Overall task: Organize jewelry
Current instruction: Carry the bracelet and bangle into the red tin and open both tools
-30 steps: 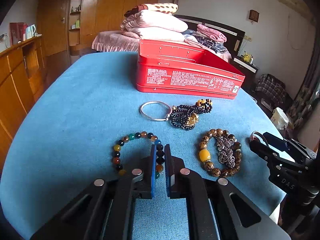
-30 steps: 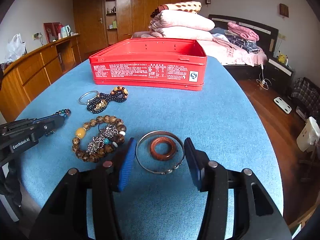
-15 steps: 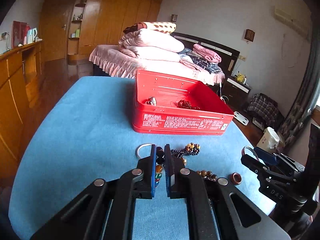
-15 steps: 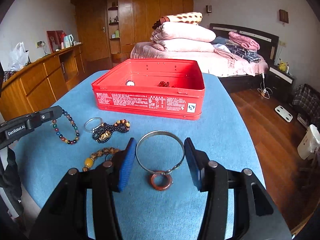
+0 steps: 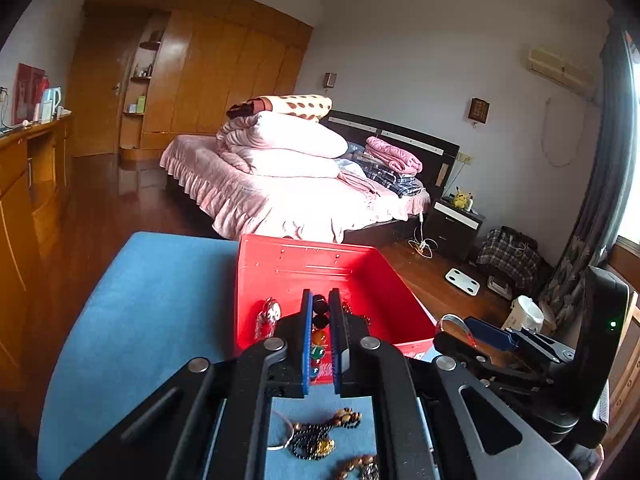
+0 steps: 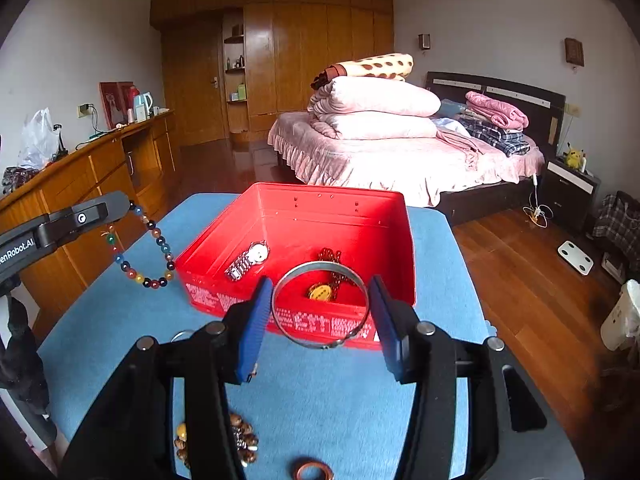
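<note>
My left gripper [image 5: 320, 332] is shut on a multicoloured bead bracelet [image 5: 319, 336], held up in front of the open red tin box [image 5: 280, 264]. From the right wrist view the bracelet [image 6: 162, 240] dangles from the left gripper [image 6: 126, 205], left of the box [image 6: 332, 200]. My right gripper [image 6: 320, 312] is shut on a silver bangle [image 6: 304, 267] across its width, raised at the box's near wall. Inside lie a watch [image 6: 250, 260] and a red necklace with a gold pendant [image 6: 326, 280].
Left on the blue table [image 6: 360, 400] are a brown bead bracelet [image 6: 240, 440], an orange-brown ring [image 6: 312, 472], a black bead bracelet [image 5: 320, 436] and a thin silver bangle [image 5: 280, 432]. The right gripper [image 5: 452, 328] is close on the left one's right. Beyond are a bed and wooden cabinets.
Both grippers have lifted off the table with their pieces and moved toward the red box. The bead bracelet now hangs in the air, and the bangle has left the ring behind.
</note>
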Motion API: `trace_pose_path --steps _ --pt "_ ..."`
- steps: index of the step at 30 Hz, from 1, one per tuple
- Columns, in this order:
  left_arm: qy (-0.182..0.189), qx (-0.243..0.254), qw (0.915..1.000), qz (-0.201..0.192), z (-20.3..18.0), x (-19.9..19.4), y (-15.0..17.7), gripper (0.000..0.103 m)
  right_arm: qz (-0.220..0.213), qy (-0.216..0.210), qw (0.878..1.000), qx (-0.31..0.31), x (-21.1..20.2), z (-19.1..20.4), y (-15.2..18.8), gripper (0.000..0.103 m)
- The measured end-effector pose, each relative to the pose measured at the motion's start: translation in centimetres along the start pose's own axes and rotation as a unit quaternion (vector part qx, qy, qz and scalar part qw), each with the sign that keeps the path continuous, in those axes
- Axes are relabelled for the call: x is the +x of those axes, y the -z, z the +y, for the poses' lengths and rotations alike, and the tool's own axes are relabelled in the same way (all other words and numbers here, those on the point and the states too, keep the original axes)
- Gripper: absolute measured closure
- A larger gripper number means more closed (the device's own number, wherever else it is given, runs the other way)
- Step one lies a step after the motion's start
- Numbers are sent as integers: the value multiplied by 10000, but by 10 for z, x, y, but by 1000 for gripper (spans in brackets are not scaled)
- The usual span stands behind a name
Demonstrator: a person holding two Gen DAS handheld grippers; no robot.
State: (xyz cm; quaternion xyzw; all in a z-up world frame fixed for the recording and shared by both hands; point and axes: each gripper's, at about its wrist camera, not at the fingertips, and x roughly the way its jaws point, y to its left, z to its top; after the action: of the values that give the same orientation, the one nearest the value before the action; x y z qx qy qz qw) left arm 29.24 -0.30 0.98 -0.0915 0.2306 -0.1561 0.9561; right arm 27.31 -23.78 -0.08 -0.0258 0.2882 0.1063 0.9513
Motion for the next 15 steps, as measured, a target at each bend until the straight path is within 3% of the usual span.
trace_pose_path --steps 6,15 --pt "-51 -24 9997 244 1 51 -15 95 213 -24 9997 121 44 -8 -24 55" --pt "-204 -119 9964 818 19 134 -9 95 648 -13 9971 406 110 -27 -35 55"
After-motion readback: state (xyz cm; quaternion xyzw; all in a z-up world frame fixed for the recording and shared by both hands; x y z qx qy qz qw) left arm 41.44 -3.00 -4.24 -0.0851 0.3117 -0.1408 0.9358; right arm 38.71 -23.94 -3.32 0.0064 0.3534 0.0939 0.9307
